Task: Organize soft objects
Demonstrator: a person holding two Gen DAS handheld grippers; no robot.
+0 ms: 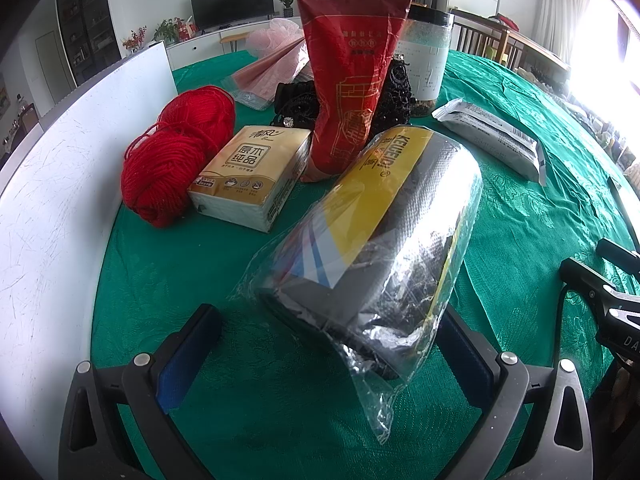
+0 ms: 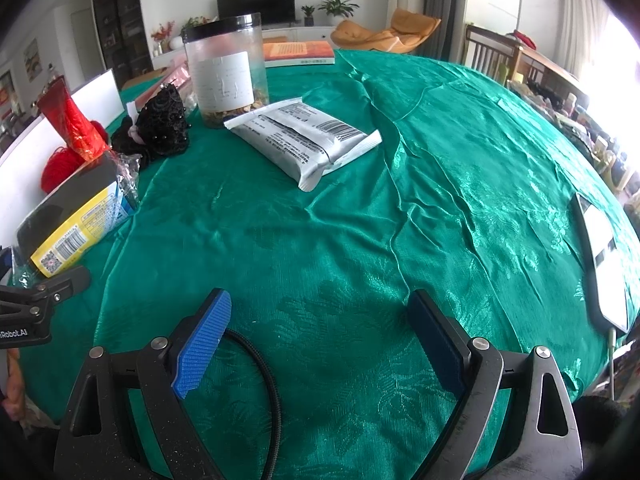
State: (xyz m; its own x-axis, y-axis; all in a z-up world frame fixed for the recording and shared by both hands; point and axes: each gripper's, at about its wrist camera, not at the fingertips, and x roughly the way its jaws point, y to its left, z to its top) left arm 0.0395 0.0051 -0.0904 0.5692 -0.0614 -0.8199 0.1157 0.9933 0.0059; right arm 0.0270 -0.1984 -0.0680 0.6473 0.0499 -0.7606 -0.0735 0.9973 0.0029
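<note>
Two grippers were in play over the green tablecloth [image 2: 460, 168]. In its own wrist view, the left gripper [image 1: 332, 344] had its blue-padded fingers spread wide on either side of the near end of a silver roll in a clear plastic bag [image 1: 384, 240]. Its right finger was partly hidden behind the roll, so whether that pad touched the wrapping could not be told; the left pad stood apart from it. The roll lay tilted, its yellow label facing up.

Just beyond it on the left lay a tissue pack [image 1: 252, 176], and touching that pack's left side sat a ball of red yarn [image 1: 176, 156]. A red snack bag [image 1: 348, 76] stood upright behind the roll, with a black lacy bundle [image 1: 394, 96] and a clear jar [image 1: 428, 56] farther back. To the right lay a grey foil packet [image 1: 496, 140]. A white board [image 1: 52, 208] ran along the left edge.

The right gripper [image 2: 320, 344] hovered with its fingers wide apart over bare cloth, holding nothing, well short of the grey foil packet. A phone [image 2: 604, 260] lay at the far right.
</note>
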